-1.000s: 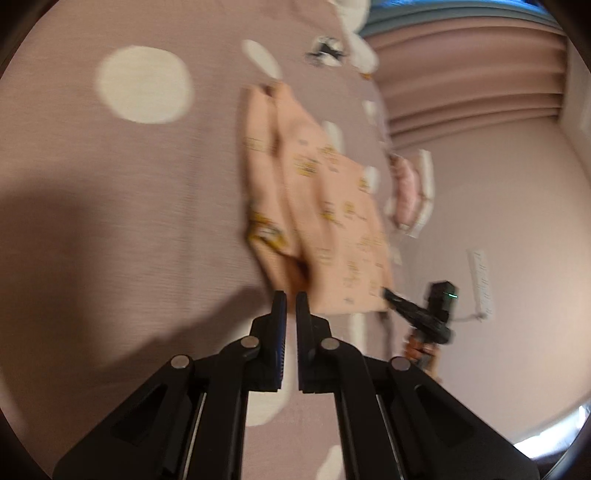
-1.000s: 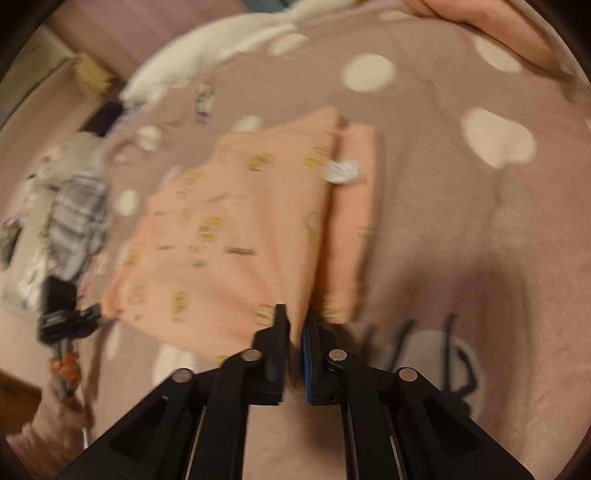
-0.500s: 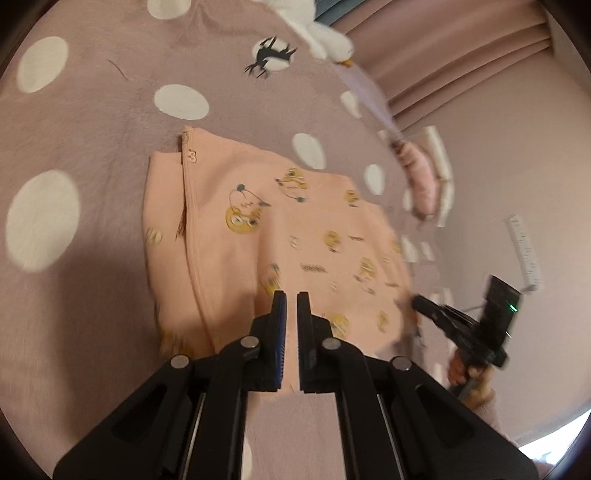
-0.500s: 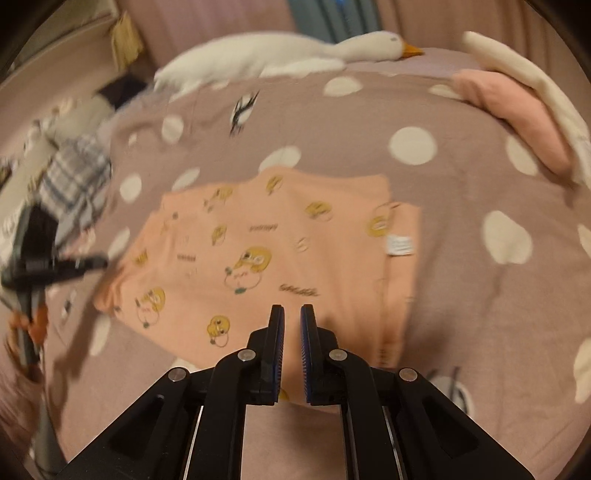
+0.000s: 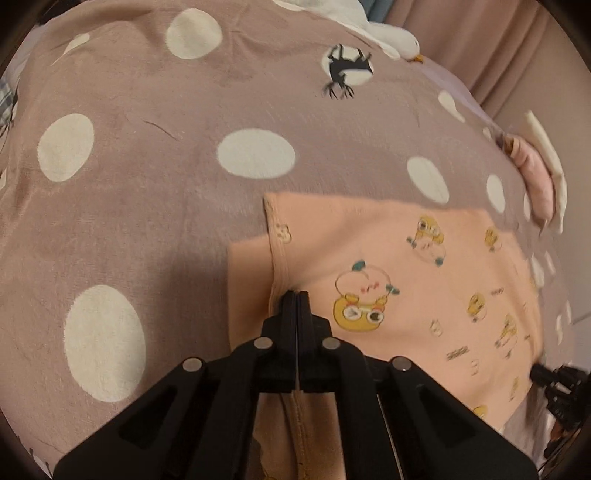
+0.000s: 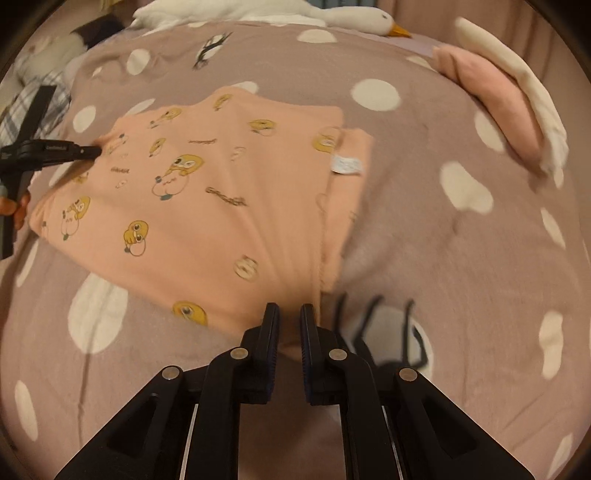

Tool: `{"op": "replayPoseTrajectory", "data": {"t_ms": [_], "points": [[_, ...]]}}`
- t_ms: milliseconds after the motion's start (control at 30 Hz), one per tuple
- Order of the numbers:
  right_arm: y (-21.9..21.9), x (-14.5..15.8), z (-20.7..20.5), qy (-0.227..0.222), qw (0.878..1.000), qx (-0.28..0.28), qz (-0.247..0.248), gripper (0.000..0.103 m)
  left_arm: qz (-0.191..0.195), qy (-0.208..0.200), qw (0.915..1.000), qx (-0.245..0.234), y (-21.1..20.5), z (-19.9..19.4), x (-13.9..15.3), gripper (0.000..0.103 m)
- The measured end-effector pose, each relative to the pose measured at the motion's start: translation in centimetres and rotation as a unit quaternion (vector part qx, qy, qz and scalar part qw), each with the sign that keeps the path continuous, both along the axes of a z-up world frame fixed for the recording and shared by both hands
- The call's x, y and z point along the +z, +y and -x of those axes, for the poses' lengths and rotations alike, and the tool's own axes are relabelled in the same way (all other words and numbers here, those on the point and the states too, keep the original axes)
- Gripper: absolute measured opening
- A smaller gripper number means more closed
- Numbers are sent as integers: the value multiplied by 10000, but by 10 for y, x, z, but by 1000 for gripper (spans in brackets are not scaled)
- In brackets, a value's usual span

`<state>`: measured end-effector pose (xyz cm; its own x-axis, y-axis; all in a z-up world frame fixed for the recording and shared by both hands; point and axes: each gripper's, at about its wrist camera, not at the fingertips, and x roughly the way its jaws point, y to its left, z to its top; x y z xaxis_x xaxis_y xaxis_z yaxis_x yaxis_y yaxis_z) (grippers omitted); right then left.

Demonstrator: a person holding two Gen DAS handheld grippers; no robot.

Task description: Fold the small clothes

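Observation:
A small peach garment [image 5: 406,295] with yellow cartoon prints lies on the polka-dot blanket [image 5: 147,184]. My left gripper [image 5: 297,295] is shut on its seamed edge, and the cloth passes under the fingers. In the right wrist view the same garment [image 6: 207,192] spreads flat, with a white label [image 6: 346,164] at its right fold. My right gripper [image 6: 290,314] sits at its near edge with the jaws a little apart and nothing clearly between them. The left gripper [image 6: 88,151] shows there pinching the far left edge.
A white goose plush [image 6: 295,11] lies at the far edge of the bed. A pink and cream folded stack [image 6: 498,103] sits at the right. Plaid cloth [image 6: 33,99] lies at the left. Curtains [image 5: 480,44] hang behind.
The garment went from hanging, held up by both grippers, to lying flat on the blanket. My left gripper closed fully on the seam; my right jaws parted slightly.

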<state>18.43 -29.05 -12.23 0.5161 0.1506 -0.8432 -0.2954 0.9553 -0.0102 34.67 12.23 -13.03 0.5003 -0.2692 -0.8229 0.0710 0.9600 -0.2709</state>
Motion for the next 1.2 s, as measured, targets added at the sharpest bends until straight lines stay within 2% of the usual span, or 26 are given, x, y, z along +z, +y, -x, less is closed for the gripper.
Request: {"op": "replayPoseTrajectory", "data": {"t_ms": [67,133,200,267,367,400,433,467,500,600,700,800,867,933,1000,1100,1200], "points": [[-9,4,1,12,9997,-93,-223,6,414,106,9991,6,10,5,4,7],[-10,10,4,-46,9994,-192,-281,7,744,233,9969,-59,10,13,6,38],[-4,16,4,-142,9990,-128,-392,8,843,176,9963,11,20,29,10,59],[8,25,12,-229,9981,15,-576,8,1139,162,9933,124,31,44,11,60],[26,34,13,-278,9955,261,-867,8,1857,424,9814,253,40,58,4,67],[35,37,13,-272,9938,384,-1010,14,2105,557,9756,285,44,62,-2,68],[41,38,12,-252,9922,471,-1130,19,2243,625,9721,290,45,66,-5,68],[46,39,11,-240,9907,527,-1229,33,2367,695,9686,297,45,67,-9,68],[52,40,9,-227,9892,575,-1328,39,2491,770,9649,301,46,70,-12,68],[72,41,-3,-174,9852,669,-1566,39,2743,819,9577,283,43,70,-13,70],[90,39,-27,-129,9858,580,-1569,39,3032,942,9480,217,38,64,-15,69],[110,35,-65,-130,9905,296,-1338,39,3062,950,9470,205,31,57,-16,68],[118,32,-85,-203,9923,43,-1223,39,3060,941,9471,242,29,54,-16,59],[123,28,-109,-256,9920,-207,-1219,39,2945,1075,9493,244,27,51,-21,29],[127,21,-128,-241,9929,-445,-1078,39,2770,1192,9531,246,25,49,-26,17],[130,4,-143,63,9943,-613,-872,39,2806,1186,9521,241,26,47,-28,16],[138,8,-136,-69,9980,-384,-505,39,2750,1185,9539,212,26,46,-28,16]]}}
